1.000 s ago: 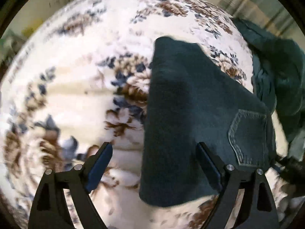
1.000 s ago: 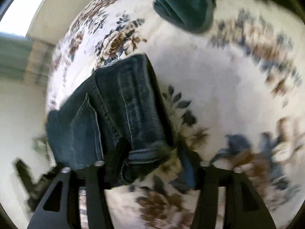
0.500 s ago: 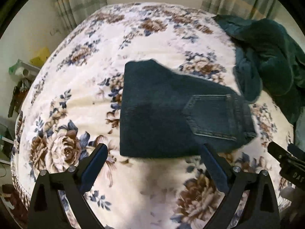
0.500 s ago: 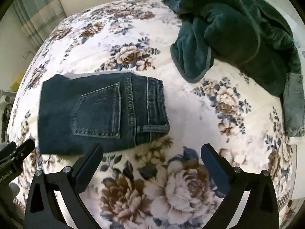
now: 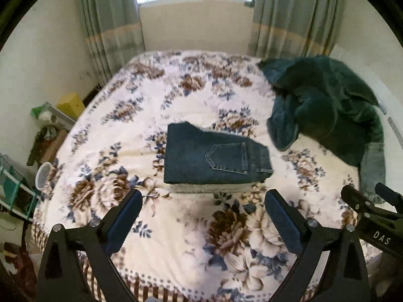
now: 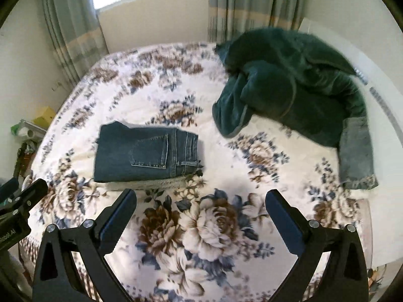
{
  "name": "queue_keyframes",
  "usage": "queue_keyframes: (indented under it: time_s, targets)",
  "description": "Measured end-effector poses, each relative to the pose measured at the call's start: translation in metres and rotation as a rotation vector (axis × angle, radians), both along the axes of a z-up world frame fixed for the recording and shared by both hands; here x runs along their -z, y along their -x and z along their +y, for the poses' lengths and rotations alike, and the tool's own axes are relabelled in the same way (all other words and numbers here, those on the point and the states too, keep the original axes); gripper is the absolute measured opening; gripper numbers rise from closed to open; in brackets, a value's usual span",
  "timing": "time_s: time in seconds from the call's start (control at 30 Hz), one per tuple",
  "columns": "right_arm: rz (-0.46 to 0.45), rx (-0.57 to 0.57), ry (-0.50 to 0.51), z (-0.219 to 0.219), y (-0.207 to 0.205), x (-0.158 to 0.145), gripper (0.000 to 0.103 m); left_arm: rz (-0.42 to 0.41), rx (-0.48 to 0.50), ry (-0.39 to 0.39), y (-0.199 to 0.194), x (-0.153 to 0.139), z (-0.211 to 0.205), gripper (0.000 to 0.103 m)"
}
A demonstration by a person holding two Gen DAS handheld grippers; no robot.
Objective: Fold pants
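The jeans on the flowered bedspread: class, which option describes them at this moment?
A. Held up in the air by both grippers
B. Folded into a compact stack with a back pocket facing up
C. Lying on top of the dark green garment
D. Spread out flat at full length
B. The jeans lie folded in a neat rectangle on the bedspread, back pocket up, clear of both open grippers and apart from the green garment.

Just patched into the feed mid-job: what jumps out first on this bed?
The folded jeans lie as a neat dark-blue rectangle, back pocket up, in the middle of the floral bedspread. To their right sprawls a crumpled dark-green jacket. Both grippers, left and right, hover open and empty above the bed's near edge.
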State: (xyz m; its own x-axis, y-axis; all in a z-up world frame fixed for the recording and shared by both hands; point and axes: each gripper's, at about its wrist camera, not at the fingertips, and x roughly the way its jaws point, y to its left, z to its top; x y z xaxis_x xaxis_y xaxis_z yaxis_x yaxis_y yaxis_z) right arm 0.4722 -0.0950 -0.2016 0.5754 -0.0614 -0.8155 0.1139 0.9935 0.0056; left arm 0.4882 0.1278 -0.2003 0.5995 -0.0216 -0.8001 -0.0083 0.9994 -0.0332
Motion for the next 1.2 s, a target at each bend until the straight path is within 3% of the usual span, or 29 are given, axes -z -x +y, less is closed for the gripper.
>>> queue_keyframes:
  time_s: [0.27,0.57,0.87,1.2]
  targets:
    - [-0.111,-0.075,-0.007,-0.01,0.112,-0.105,0.103,-0.096,-0.047,-0.001,0.107,-0.089,-0.015,0.099]
    - [-0.209,-0.108,0.006,-0.014,0.215,-0.192,0.103,-0.174,-0.07,-0.023,0.181,-0.149,-0.019,0.099]
    - [-0.245,-0.13,0.002,-0.005,0.271,-0.24,0.103,-0.241,-0.087,-0.018,0.219,-0.173,-0.006,0.099]
    - [-0.255,-0.153,0.005,0.016,0.278,-0.245,0.103,-0.239,-0.095,-0.037,0.234,-0.172,0.002,0.102]
